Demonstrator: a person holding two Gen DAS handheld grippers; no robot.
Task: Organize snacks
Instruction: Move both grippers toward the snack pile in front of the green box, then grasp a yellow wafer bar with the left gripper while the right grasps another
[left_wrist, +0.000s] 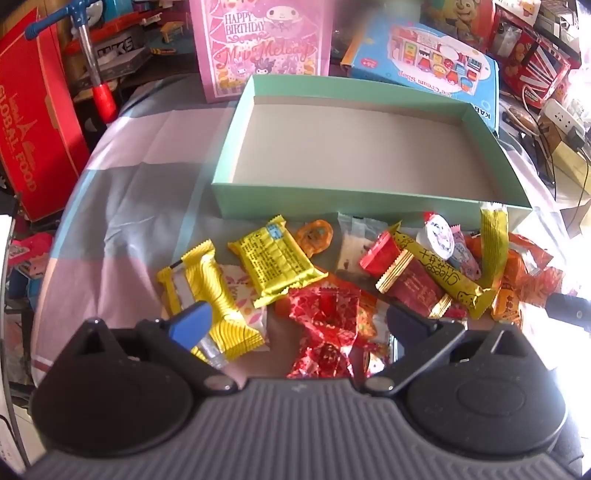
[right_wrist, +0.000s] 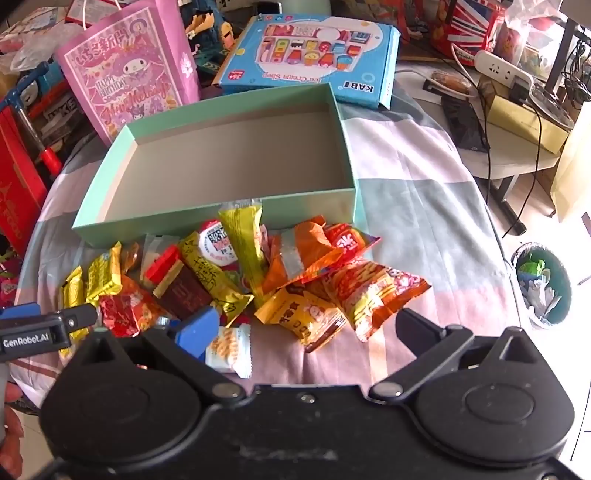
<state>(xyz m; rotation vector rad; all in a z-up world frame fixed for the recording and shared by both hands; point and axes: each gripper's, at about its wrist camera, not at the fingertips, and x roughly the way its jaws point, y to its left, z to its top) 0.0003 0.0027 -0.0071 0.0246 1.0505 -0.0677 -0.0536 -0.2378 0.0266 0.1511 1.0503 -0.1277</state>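
An empty mint-green box (left_wrist: 295, 199) (right_wrist: 310, 205) lies on the checked cloth, with a heap of wrapped snacks in front of it. In the left wrist view my left gripper (left_wrist: 295, 319) stands open above a crinkled red packet (left_wrist: 325, 325), with a yellow striped packet (left_wrist: 210, 291) by its left finger and a yellow "Cheese" stick (left_wrist: 443, 273) further right. In the right wrist view my right gripper (right_wrist: 303, 325) is open over an orange-yellow packet (right_wrist: 306, 314), beside an orange chip bag (right_wrist: 373, 288) and a small white packet (right_wrist: 229, 350). Nothing is held.
A pink birthday gift bag (left_wrist: 258, 48) (right_wrist: 129, 70) and a blue toy box (left_wrist: 436, 62) (right_wrist: 314, 51) stand behind the green box. A red carton (left_wrist: 29, 118) sits left. A power strip (right_wrist: 502, 72), cables and a waste bin (right_wrist: 539, 284) are right of the table.
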